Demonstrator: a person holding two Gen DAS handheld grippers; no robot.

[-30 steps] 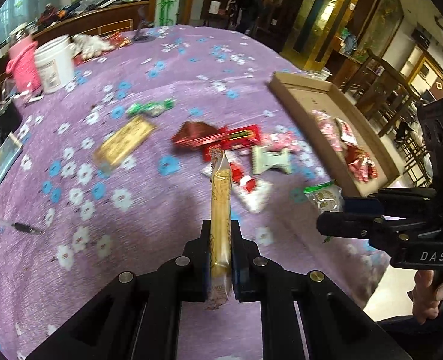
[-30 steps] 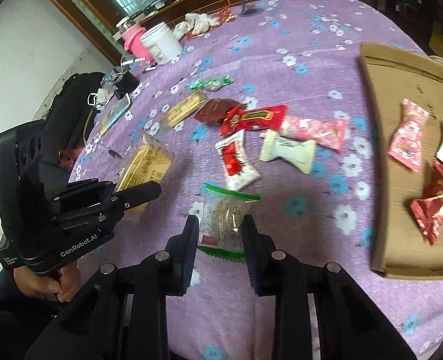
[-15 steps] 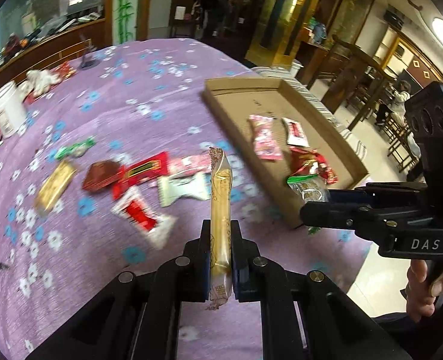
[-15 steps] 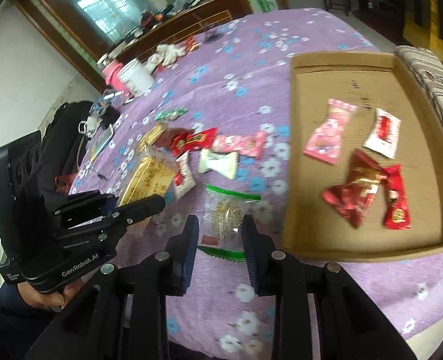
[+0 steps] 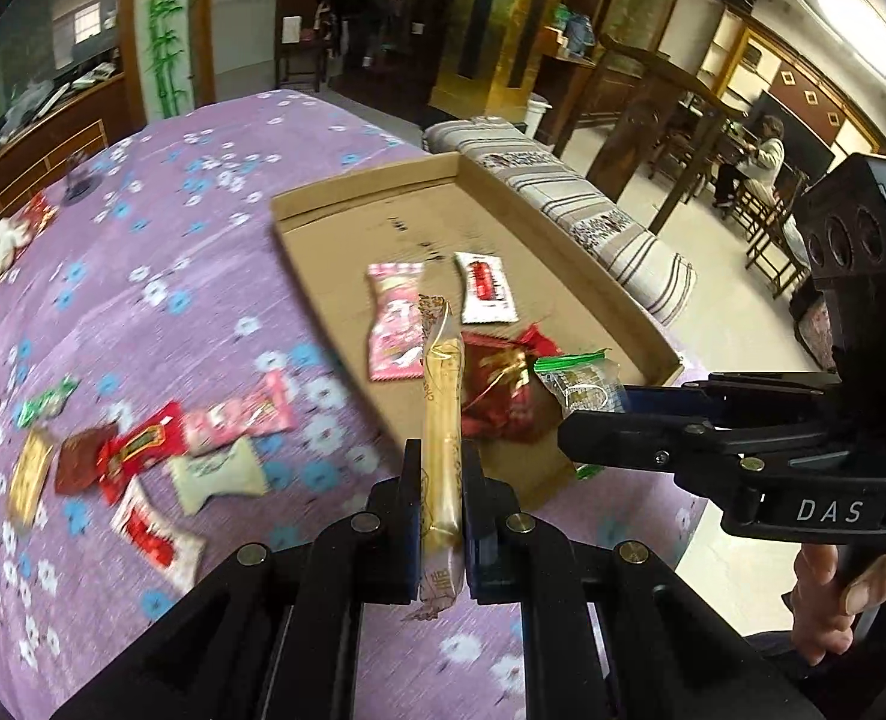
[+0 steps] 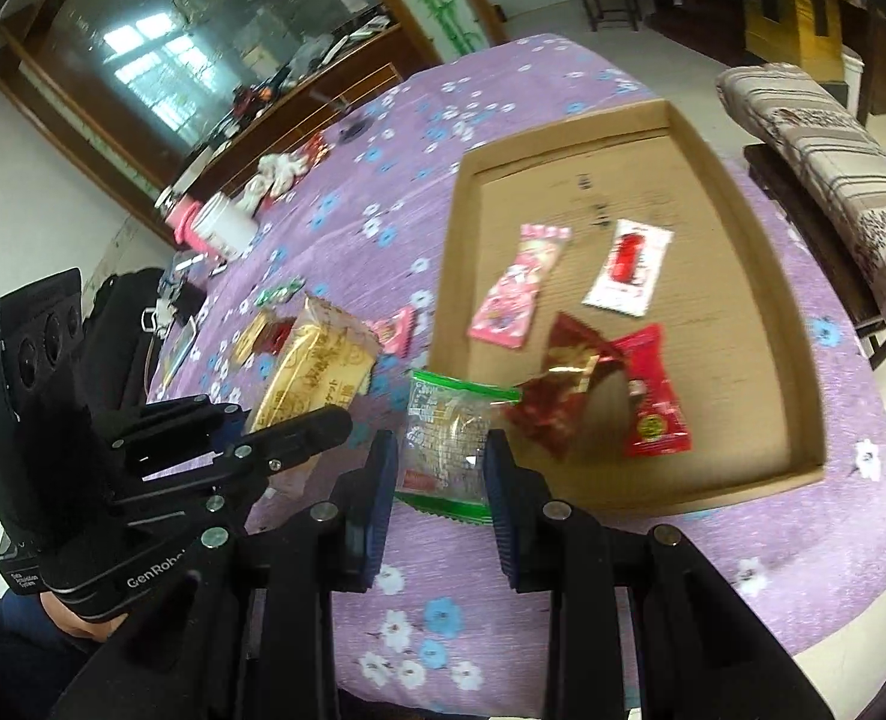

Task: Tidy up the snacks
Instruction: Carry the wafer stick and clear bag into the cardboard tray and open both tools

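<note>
Left gripper point(image 5: 437, 498) is pinching a gold biscuit packet point(image 5: 440, 420) edge-on, so it stands upright and clear of the desk point(image 5: 143, 252). Right gripper point(image 6: 440, 462) is clamped on a green-edged clear snack bag point(image 6: 449, 432) by its sides. Both hang at the near rim of the cardboard tray point(image 6: 761, 312), where five snacks lie; probably these drop in too. More wrappers point(image 5: 155, 450) wait on the purple cloth.
</note>
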